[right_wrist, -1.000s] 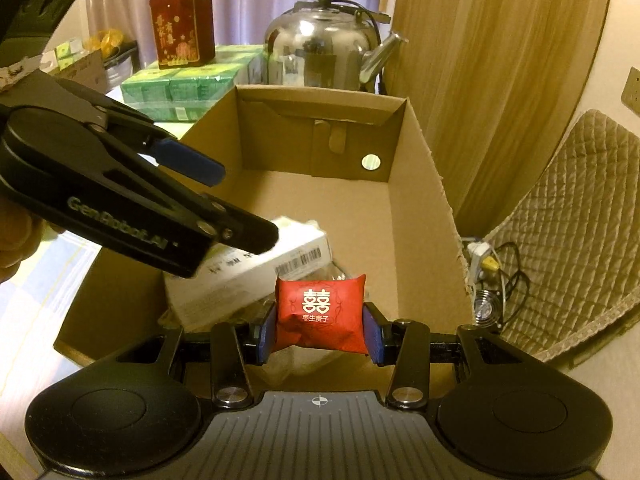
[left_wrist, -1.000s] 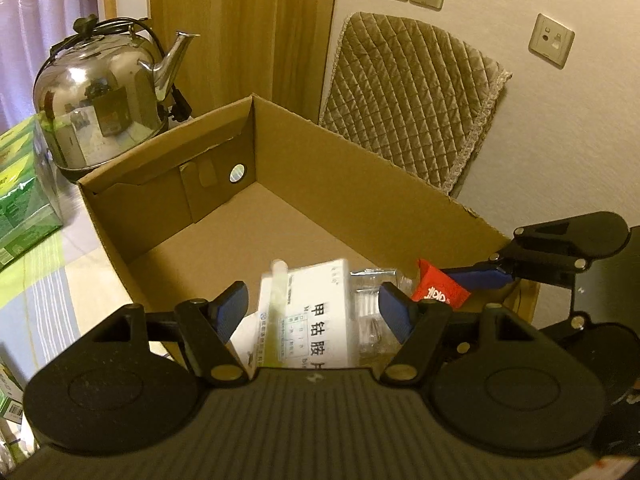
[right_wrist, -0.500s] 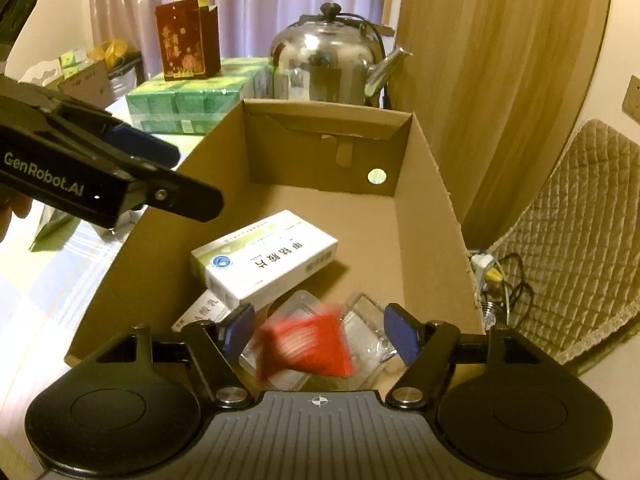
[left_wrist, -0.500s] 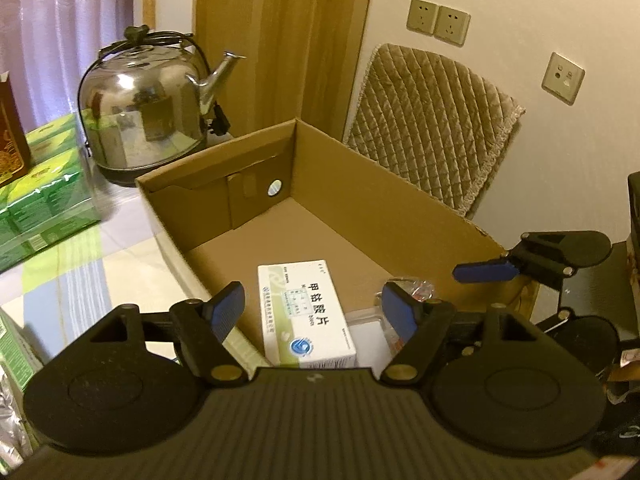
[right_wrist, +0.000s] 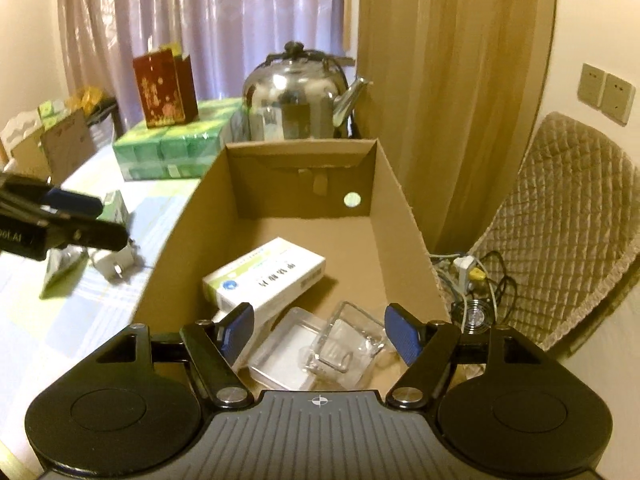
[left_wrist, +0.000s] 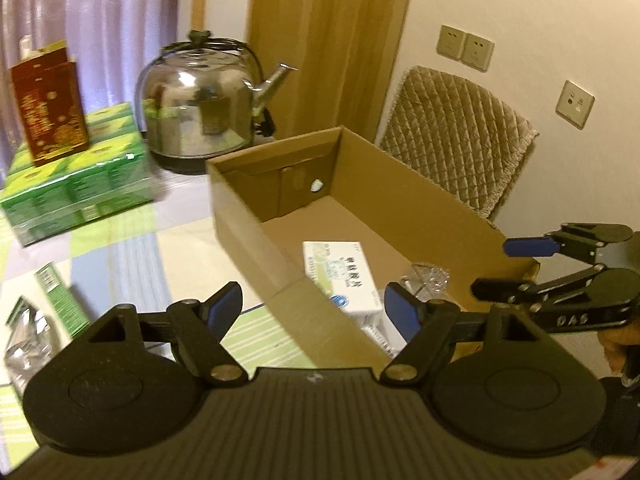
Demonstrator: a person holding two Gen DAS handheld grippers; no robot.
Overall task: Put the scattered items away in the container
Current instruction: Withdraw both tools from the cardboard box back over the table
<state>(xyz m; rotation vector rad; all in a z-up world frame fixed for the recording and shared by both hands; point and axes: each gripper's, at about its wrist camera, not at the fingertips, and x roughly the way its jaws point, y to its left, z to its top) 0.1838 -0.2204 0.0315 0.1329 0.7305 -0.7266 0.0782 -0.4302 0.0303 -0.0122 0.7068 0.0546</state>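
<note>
L claw (left_wrist: 314,312) wide, empty, above near-left rim of cardboard box (right_wrist: 404,216); R claw (right_wrist: 320,336) wide, empty, over box's near end; white medicine box (right_wrist: 264,276) lies flat inside, approx centre; clear plastic case (right_wrist: 344,348) + flat clear tray (right_wrist: 288,352) beside it at near end; on desk (left_wrist: 120,248) L of box: small green carton (left_wrist: 60,300), crinkled clear packet (left_wrist: 24,340), not yet in; kettle (right_wrist: 298,100) behind box.

Left gripper (left_wrist: 314,310) jaws spread wide, empty. Right gripper (right_wrist: 320,332) likewise; hand (left_wrist: 614,340) apparently gripping its handle.
</note>
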